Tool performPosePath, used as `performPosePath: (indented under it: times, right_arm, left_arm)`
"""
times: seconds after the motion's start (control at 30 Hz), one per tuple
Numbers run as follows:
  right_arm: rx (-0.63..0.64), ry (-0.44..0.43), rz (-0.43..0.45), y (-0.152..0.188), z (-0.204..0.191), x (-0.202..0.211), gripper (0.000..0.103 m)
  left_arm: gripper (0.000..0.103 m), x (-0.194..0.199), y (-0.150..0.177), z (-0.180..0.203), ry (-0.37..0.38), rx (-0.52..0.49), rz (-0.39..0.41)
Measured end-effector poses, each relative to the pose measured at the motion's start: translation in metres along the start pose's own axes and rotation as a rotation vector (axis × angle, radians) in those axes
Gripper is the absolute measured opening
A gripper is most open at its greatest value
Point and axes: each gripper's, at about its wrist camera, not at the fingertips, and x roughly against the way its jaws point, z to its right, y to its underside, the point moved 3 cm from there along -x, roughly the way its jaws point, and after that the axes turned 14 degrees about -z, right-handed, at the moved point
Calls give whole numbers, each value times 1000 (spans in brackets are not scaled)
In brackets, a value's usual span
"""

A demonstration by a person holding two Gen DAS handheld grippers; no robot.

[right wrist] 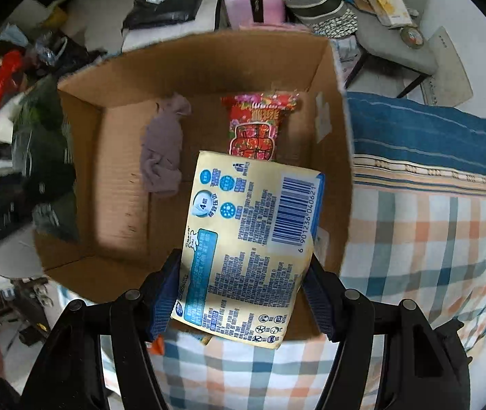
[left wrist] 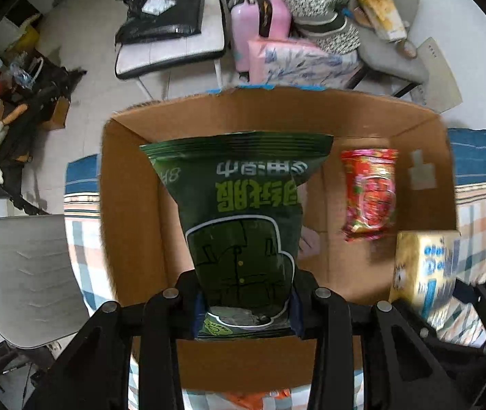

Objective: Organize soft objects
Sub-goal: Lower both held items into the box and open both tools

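Note:
My left gripper (left wrist: 244, 302) is shut on a dark green soft pack (left wrist: 243, 212) and holds it over the open cardboard box (left wrist: 130, 205). My right gripper (right wrist: 241, 294) is shut on a yellow tissue pack (right wrist: 246, 239) and holds it over the box's (right wrist: 113, 68) near right side; the pack also shows blurred in the left wrist view (left wrist: 424, 270). A red flowered pack (left wrist: 369, 193) lies inside the box at the far right, also seen in the right wrist view (right wrist: 258, 126). A crumpled mauve cloth (right wrist: 164, 150) lies on the box floor.
The box stands on a bed with a plaid and blue cover (right wrist: 431, 205). Beyond it are a chair with a black bag (left wrist: 161, 10), a pink suitcase (left wrist: 260, 17) and a grey chair with clutter (left wrist: 386, 20). Another grey chair (left wrist: 24, 273) is at the left.

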Motion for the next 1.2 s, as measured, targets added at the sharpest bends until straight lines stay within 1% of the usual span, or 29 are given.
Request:
performPosePath:
  times: [0.13, 0.27, 0.53, 0.63, 0.7, 0.77, 0.83, 0.93, 1.13, 1.2]
  right_arm:
    - [20, 30, -43, -10, -4, -25, 69]
    - [29, 38, -84, -14, -5, -46, 69]
    - [33, 48, -135, -21, -7, -73, 69]
    - [42, 69, -155, -23, -9, -82, 70]
    - [45, 68, -175, -23, -11, -85, 71]
    - [46, 51, -193, -24, -13, -87, 71]
    - [43, 56, -196, -24, -14, -87, 71]
    - [32, 53, -184, -22, -14, -84, 76]
    - [23, 63, -145, -19, -16, -67, 77]
    - [26, 63, -128, -16, -18, -59, 82]
  left_arm:
    - [35, -27, -20, -4, -5, 5, -66]
    - [35, -45, -35, -8, -10, 16, -113]
    - [36, -58, -54, -12, -21, 21, -144]
    - [36, -63, -58, -12, -34, 20, -179]
    - [38, -64, -57, -15, -16, 34, -190]
    - [39, -62, -58, -16, -9, 40, -186]
    - [39, -58, -56, -16, -2, 43, -179]
    - [42, -51, -54, -18, 6, 52, -164]
    - [42, -28, -39, -19, 22, 59, -112]
    - [44, -18, -33, -21, 28, 52, -87]
